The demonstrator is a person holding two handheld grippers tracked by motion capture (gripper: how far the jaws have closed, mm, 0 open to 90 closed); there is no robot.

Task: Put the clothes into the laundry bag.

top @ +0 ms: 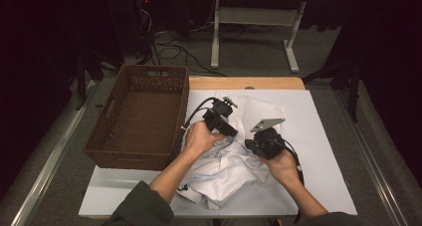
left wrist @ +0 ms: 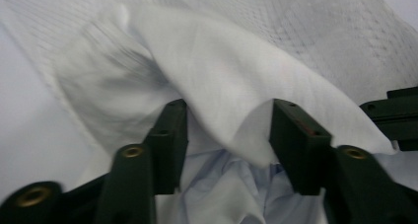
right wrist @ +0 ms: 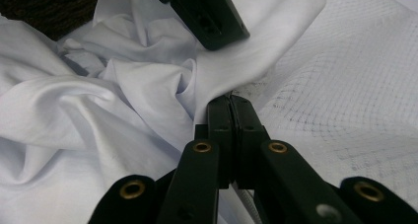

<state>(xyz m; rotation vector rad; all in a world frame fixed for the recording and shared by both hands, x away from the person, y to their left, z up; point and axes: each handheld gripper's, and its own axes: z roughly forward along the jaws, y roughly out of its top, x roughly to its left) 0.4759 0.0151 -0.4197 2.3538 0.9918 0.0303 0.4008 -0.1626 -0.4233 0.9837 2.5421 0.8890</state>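
In the high view the right gripper (top: 251, 145) covers its own jaws, so the grip on the white shirt (top: 226, 171) cannot be made out there. The person's hands and forearms hide part of the shirt, and the bottom edge cuts the arms off. In the left gripper view the shirt fold (left wrist: 217, 86) is blurred and hides the bench beneath. The basket (right wrist: 49, 7) is cropped at the corner of the right gripper view.
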